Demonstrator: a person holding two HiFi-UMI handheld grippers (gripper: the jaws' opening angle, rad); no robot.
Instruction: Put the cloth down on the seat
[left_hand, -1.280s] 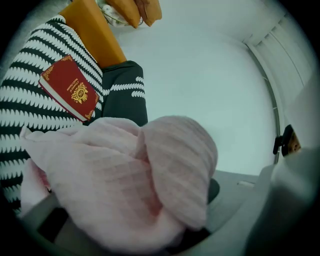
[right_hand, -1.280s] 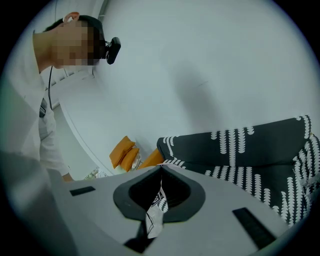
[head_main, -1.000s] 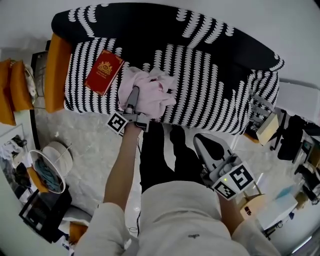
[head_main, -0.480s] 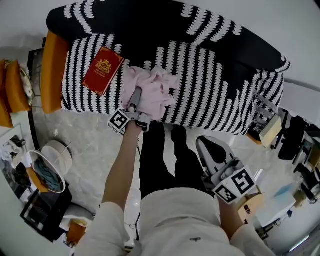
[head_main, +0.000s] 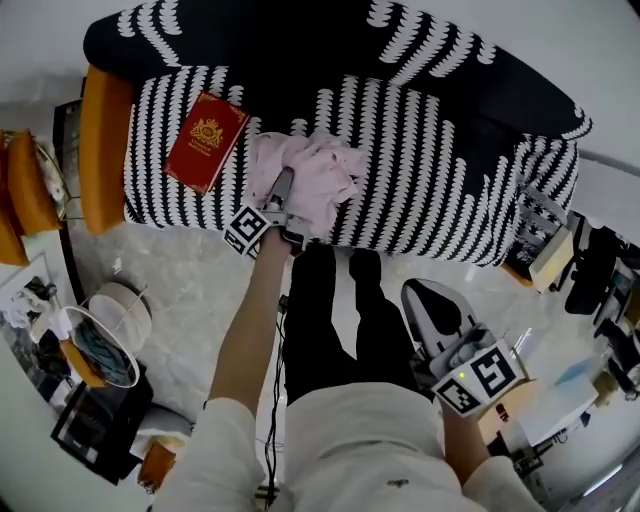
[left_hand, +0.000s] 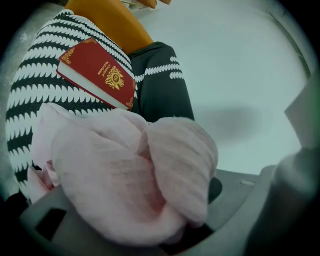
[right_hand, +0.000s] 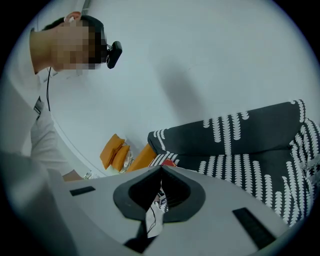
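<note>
One pink cloth (head_main: 305, 180) bunched near the front edge of one black-and-white sofa seat (head_main: 420, 210), between the jaws of the left of two hand-held tongs.

Just beside the cloth, on its left: one red book (head_main: 205, 140) with a gold crest, flat on the same seat. Left tongs (head_main: 284, 185) at the end of one bare forearm (head_main: 245, 340) stretched straight ahead, tipped slightly down at the seat's front edge; jaws partly apart and just now opening wider, cloth heaped loosely between them and filling most of the gap. Right tongs (head_main: 418, 295) held back and low by the hip, over the pale floor (head_main: 180, 270), well apart from the sofa, tips aimed toward it; jaws closed tip to tip, gripping nothing. One marker cube on each pair of tongs, two in all.
</note>
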